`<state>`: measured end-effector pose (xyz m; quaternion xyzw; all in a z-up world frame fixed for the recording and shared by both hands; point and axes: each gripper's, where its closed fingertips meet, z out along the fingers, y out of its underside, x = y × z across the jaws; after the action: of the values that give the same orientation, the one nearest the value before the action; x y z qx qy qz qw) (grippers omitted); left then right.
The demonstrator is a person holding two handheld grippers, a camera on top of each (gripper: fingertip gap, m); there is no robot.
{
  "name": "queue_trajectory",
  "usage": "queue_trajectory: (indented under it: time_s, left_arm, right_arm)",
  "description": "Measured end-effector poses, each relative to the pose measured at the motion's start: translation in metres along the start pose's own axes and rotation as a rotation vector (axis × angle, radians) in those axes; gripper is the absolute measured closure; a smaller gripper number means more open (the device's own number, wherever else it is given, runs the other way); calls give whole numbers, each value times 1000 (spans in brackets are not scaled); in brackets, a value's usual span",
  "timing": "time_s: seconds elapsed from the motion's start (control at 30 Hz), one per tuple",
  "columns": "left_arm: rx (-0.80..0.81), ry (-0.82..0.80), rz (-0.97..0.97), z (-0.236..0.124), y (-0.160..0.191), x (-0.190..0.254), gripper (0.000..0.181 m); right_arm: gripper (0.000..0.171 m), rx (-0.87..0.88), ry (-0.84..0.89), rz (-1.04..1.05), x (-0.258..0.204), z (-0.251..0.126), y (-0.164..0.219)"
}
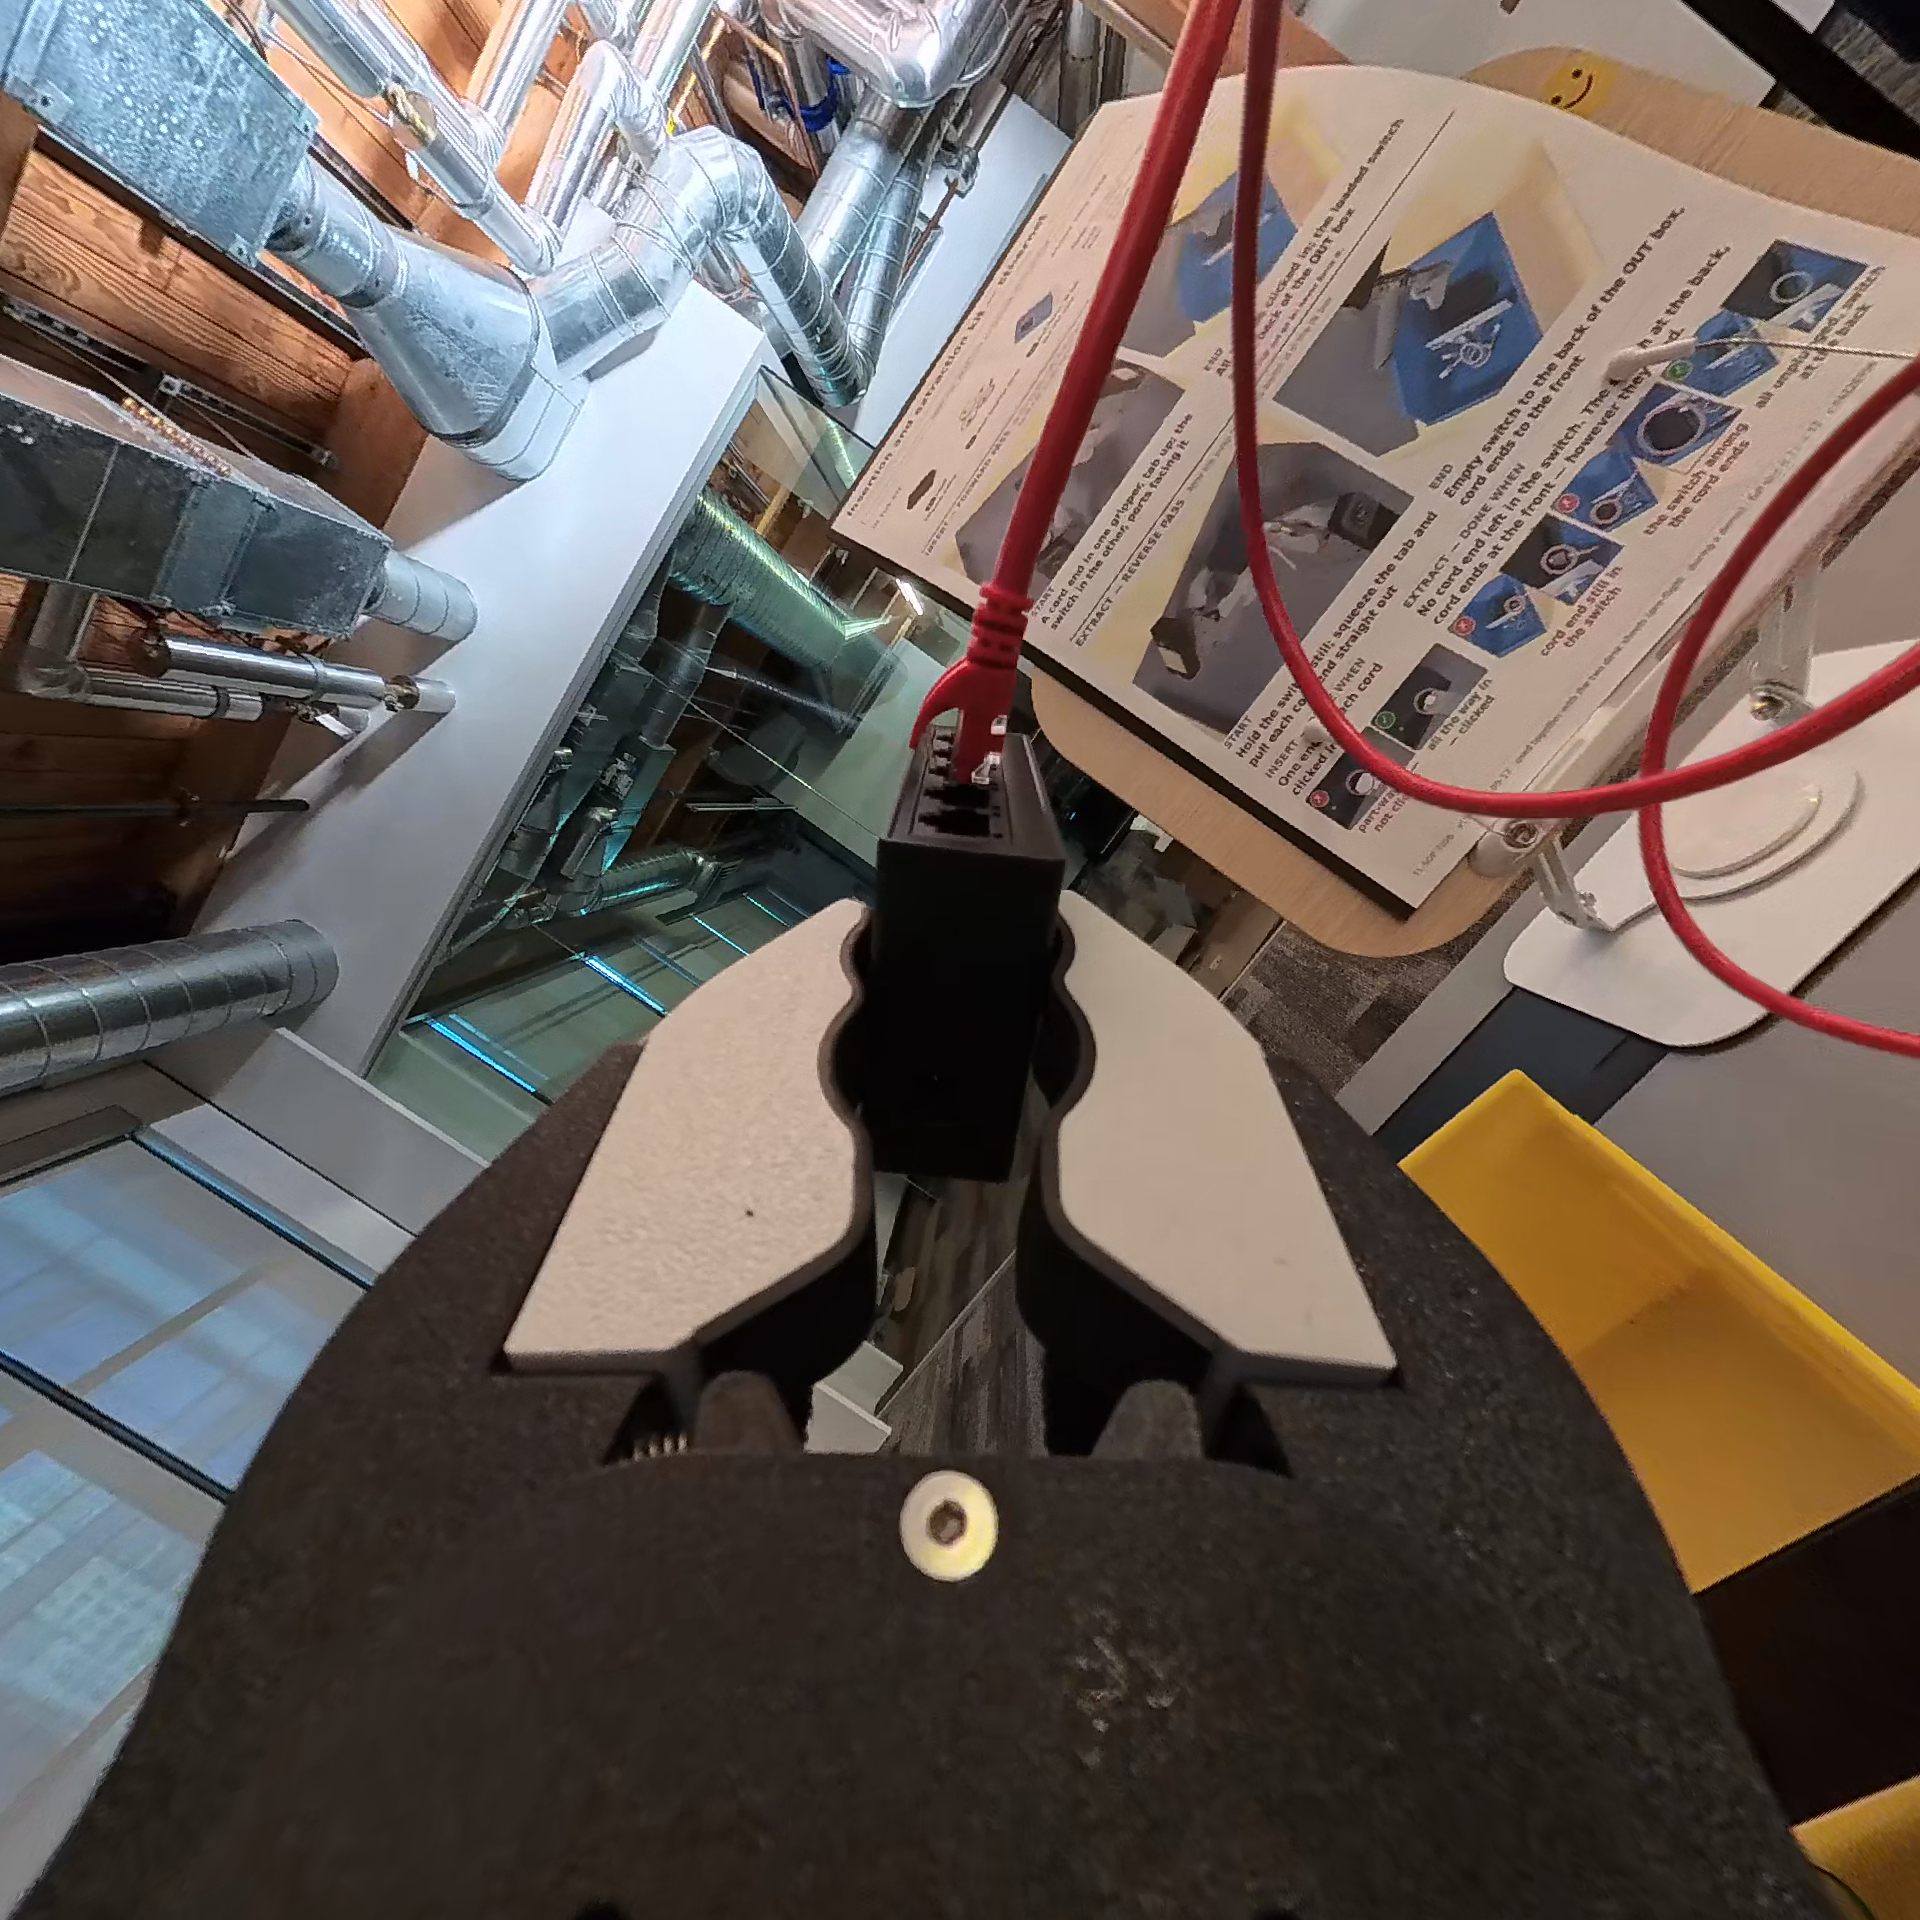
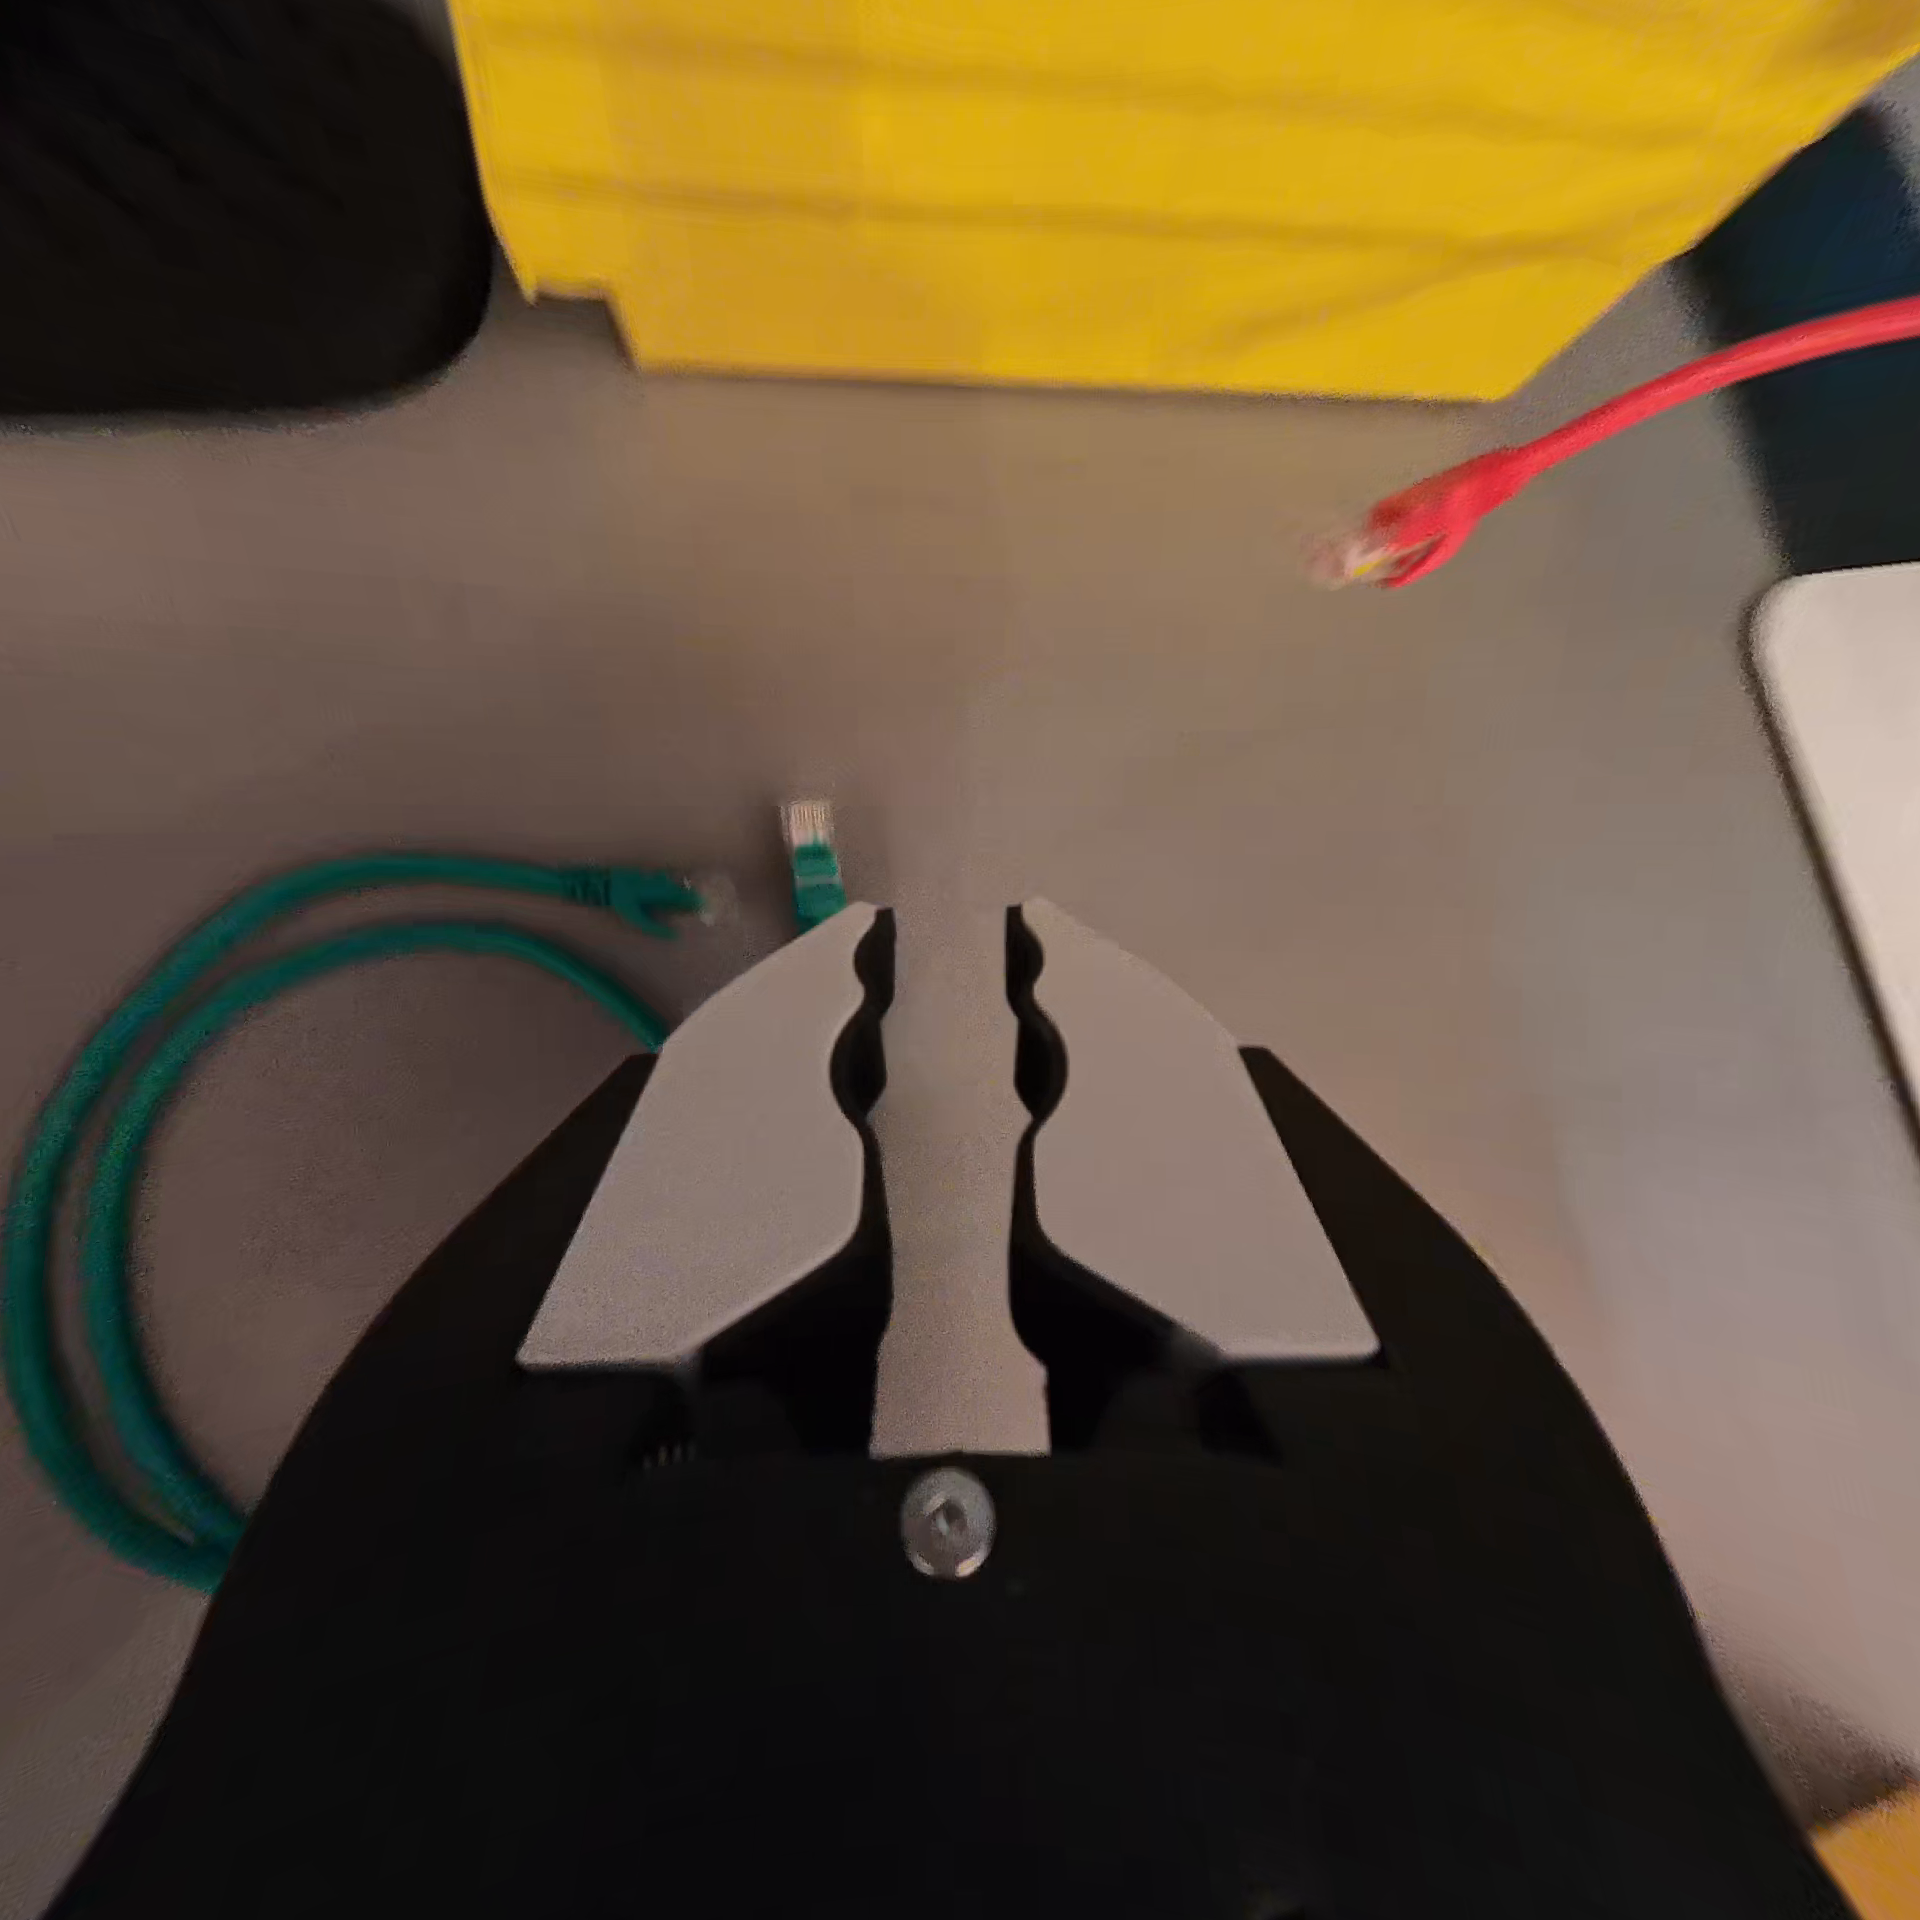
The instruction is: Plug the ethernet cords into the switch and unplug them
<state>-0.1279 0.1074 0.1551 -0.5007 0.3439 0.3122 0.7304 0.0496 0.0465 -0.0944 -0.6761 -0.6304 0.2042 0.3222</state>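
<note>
Backdrop, left view: silver ducts and timber beams behind my raised left claw [image 1: 961, 1023].
Left claw: clamped across the small black plastic switch [image 1: 966, 935]; rigid, light, so I judge mid-body the safest hold.
Red ethernet cord [image 1: 1049, 416]: one plug seated in the switch, limp loop hanging right of it.
Tabletop, right view: smooth grey desk [image 2: 1247, 831] before a yellow bin [image 2: 1039, 187].
Right claw [image 2: 951, 920]: jaws apart, empty.
Green ethernet cord [image 2: 312, 914]: coiled left of my claw; I would grip its stiff boot, not the brittle clear tab.
Loose red plug [image 2: 1403, 530]: up and right of my claw.

Workshop-like office — exposed ducts [image 1: 436, 312], desk [image 2: 1143, 727].
</note>
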Motion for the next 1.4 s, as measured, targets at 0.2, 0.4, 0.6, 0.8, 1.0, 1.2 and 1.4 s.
queue_trajectory:
  time_s: [0.2,0.4,0.6,0.8,1.0,1.2,1.4]
  left_arm:
    - [8,1,-6,0,-3,0,154]
    - [22,5,-10,-3,-8,0,154]
    - [46,10,-30,-5,-12,-2,154]
    - [64,19,-52,-7,-16,-2,154]
    - [55,36,-58,-5,-12,2,154]
    - [59,52,-60,-3,-12,7,154]
    - [72,111,-3,1,-20,28,155]
  right_arm:
    - [155,2,6,602,-70,3,-4]
    - [151,-39,11,814,-89,38,16]
    - [152,-139,176,723,-79,52,18]
    - [152,-167,311,697,-65,61,13]
    - [154,-211,430,647,-64,67,7]
    - [161,-133,505,491,-63,50,16]
    - [161,-24,739,168,-40,-25,-5]
